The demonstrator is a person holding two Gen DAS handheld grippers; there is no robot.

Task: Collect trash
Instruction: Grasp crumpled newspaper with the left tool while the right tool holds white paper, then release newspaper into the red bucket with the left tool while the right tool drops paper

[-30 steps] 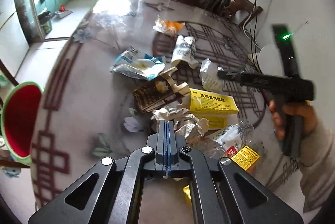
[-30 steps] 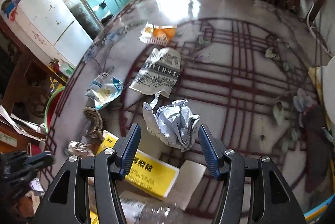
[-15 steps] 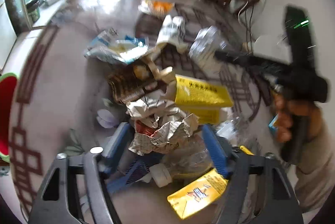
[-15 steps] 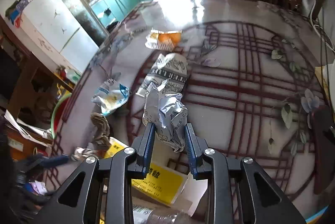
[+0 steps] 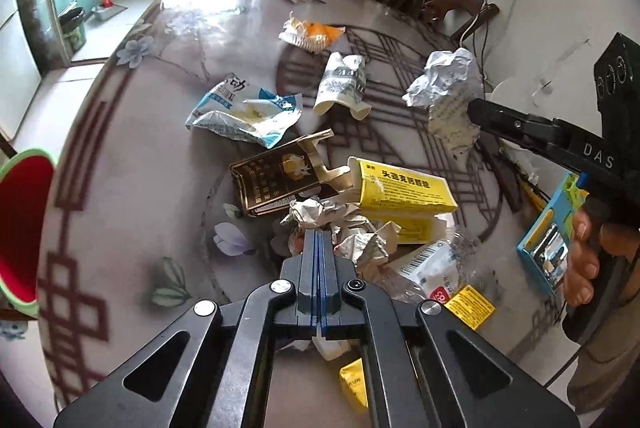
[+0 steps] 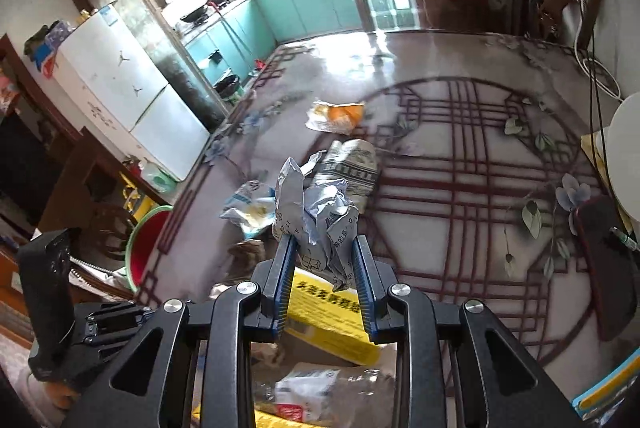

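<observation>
Trash is scattered over a patterned table (image 5: pixel 160 188). My right gripper (image 6: pixel 323 242) is shut on a crumpled white paper ball (image 6: pixel 316 212) and holds it above the table. The left wrist view shows this gripper (image 5: pixel 476 112) at the right with the ball (image 5: pixel 444 84). My left gripper (image 5: pixel 319 234) is shut, its tips at a crumpled paper wad (image 5: pixel 360 240). I cannot tell whether it pinches an edge. A yellow box (image 5: pixel 404 184), a dark carton (image 5: pixel 276 180), a blue-white wrapper (image 5: pixel 244 112), a white patterned bag (image 5: pixel 342 84) and an orange wrapper (image 5: pixel 312 34) lie beyond.
A red basin with a green rim (image 5: pixel 24 228) stands off the table's left edge. A clear plastic bottle (image 5: pixel 432 268) lies near the left gripper. A dark red phone (image 6: pixel 604 260) and a blue box (image 5: pixel 548 248) are at the right. A person's hand (image 5: pixel 588 260) holds the right gripper.
The right gripper closed on the white paper ball and lifted it off the table. The left gripper opened over the crumpled wad, then shut again.
</observation>
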